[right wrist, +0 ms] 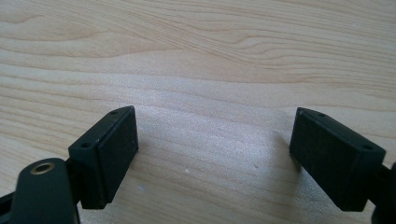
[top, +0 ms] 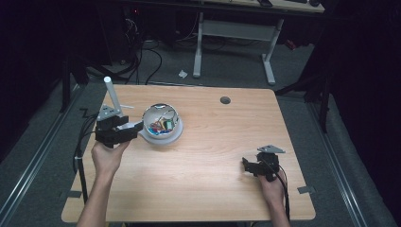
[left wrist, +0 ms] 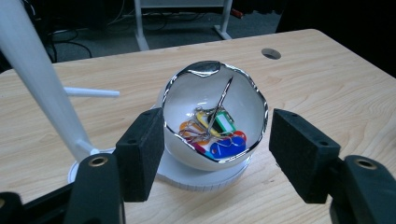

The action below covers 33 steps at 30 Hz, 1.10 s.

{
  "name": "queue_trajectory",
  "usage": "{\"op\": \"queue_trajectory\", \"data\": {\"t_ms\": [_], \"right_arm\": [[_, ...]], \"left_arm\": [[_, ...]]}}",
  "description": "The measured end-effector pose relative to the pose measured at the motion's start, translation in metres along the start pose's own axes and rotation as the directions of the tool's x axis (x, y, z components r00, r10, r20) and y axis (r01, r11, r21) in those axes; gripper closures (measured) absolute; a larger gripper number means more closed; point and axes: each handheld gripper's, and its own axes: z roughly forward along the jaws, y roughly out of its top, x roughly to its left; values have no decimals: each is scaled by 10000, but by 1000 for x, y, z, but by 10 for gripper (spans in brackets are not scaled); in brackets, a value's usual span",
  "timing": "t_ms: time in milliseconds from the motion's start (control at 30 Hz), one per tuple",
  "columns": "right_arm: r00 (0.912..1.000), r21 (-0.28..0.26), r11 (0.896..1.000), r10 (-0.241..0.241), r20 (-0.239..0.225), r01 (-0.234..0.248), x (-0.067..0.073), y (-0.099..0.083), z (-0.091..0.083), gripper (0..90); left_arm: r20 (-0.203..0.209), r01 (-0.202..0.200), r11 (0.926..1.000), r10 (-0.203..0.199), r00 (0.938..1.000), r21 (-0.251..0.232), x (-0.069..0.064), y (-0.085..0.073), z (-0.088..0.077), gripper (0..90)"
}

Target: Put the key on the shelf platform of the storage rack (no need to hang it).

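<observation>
Here's the bowl (left wrist: 212, 116), front and centre: a white, round bowl with a shiny chrome-edged rim, the opening wavy and uneven like a cracked shell, tipped toward the left gripper's camera. It sits on a flat white disc base (left wrist: 205, 179) with a ribbed edge. Inside, a jumble of key tags (left wrist: 219, 137) in blue, red, orange, green and yellow, with a thin metal rod or wire (left wrist: 219, 105) leaning up against the inner wall.

The left gripper (left wrist: 215, 154) has its jaws spread wide, one pad on each side of the bowl, neither pressing on it, and no grip taken. In the high view the left gripper (top: 124, 131) sits just left of the bowl (top: 162, 124), which lies on the wooden table (top: 213, 156) toward its left half. Just left of the bowl, a white post (left wrist: 39, 79) rises at a slant, with a thin white stick (left wrist: 91, 92) lying beyond it.

Well right of the bowl, the right gripper (right wrist: 212, 158) hovers low over bare wood, jaws wide apart, nothing between them.

Hard to read: the tags overlap, so their number is unclear, and the near wall of the bowl hides the lower ones. The left pad covers part of the bowl's side. The post's top is cut off by the frame in the left gripper view.
</observation>
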Motion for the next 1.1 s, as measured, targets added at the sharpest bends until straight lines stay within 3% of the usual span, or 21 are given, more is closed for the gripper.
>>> {"op": "queue_trajectory", "data": {"t_ms": [500,1100], "right_arm": [[10000,-1,10000,0,1,0,0,0,0,155],[10000,9,10000,2,-1,-2,0,0,0,155]], "left_arm": [[114,261,9994,-258,9996,-212,-3,-17,-9,353],[408,240,9988,-257,9988,417,-17,-49,3,350]]}}
